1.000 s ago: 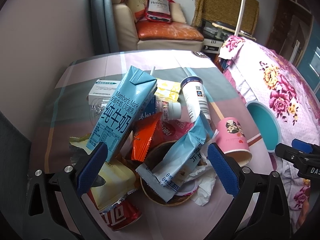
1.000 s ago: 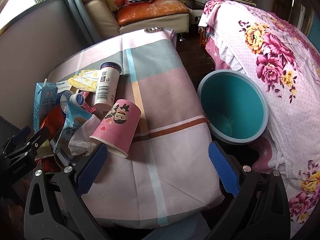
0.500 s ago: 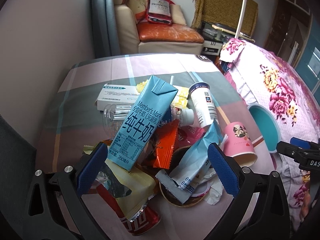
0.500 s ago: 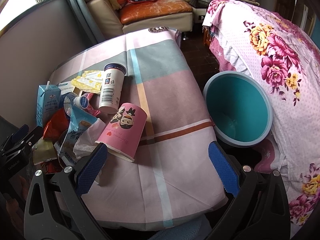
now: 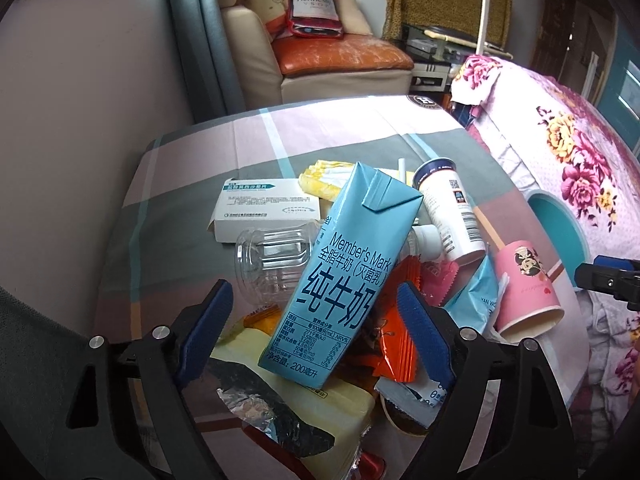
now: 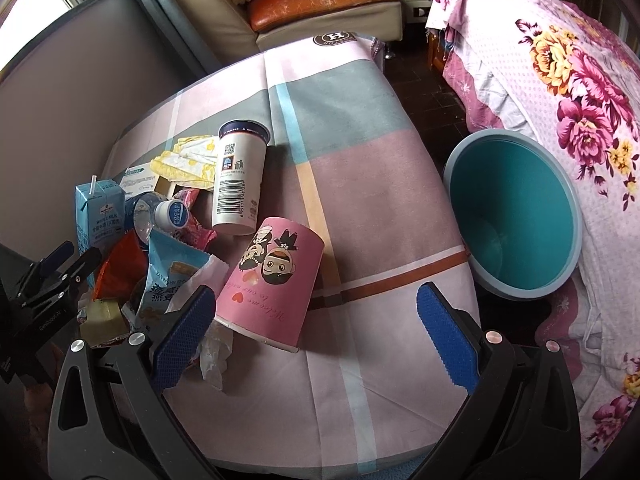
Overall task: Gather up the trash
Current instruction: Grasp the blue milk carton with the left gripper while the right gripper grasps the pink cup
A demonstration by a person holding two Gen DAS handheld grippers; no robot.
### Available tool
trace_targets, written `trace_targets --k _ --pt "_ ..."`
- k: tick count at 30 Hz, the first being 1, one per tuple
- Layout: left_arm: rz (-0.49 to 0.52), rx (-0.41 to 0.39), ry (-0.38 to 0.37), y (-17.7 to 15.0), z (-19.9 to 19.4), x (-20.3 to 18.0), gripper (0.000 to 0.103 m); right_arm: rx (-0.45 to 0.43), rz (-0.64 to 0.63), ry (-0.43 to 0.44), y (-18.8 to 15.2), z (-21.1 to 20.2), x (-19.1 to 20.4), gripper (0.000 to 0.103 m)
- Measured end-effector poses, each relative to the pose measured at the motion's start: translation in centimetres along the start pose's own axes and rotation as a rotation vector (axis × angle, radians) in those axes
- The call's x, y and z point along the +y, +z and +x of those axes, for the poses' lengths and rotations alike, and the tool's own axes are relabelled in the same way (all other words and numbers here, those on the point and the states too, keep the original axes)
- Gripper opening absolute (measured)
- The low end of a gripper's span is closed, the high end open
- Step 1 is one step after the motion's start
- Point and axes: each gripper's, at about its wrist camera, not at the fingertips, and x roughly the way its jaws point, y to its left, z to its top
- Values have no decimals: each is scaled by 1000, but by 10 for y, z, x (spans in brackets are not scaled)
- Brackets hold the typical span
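My left gripper (image 5: 316, 320) has its jaws spread wide on either side of the light-blue milk carton (image 5: 344, 276), whose lower half sits between the pads; neither pad seems to touch it yet, so I judge it framed and not gripped. The carton leans tilted on the heap, propped by the clear plastic jar (image 5: 272, 262) on its side and the orange foil wrapper (image 5: 394, 336), which is probably why I come at it from its bottom end. Beneath lie a yellow crumpled bag (image 5: 320, 404) and a white medicine box (image 5: 266, 210) farther back.

My right gripper (image 6: 312, 336) is likewise released and grasps nothing. Its left pad is just beside the rim of the pink paper cup with cartoon faces (image 6: 272, 284), which lies on its side near the front edge of the checked-cloth table (image 6: 360, 152), against a white tissue (image 6: 212, 344) and a blue snack packet (image 6: 170, 276). Behind it a tall white paper cup (image 6: 239, 178) lies toppled too.

The teal round bin (image 6: 516, 216) stands tilted off the table's right edge, mouth facing the trash, empty as far as I can see.
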Motion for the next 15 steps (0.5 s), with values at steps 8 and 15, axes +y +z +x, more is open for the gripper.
trace_targets --k 8,15 --pt "-16 44 -66 7 23 6 53 79 45 81 13 30 7 87" --pt "-10 51 -48 1 28 3 42 138 64 118 11 51 12 87"
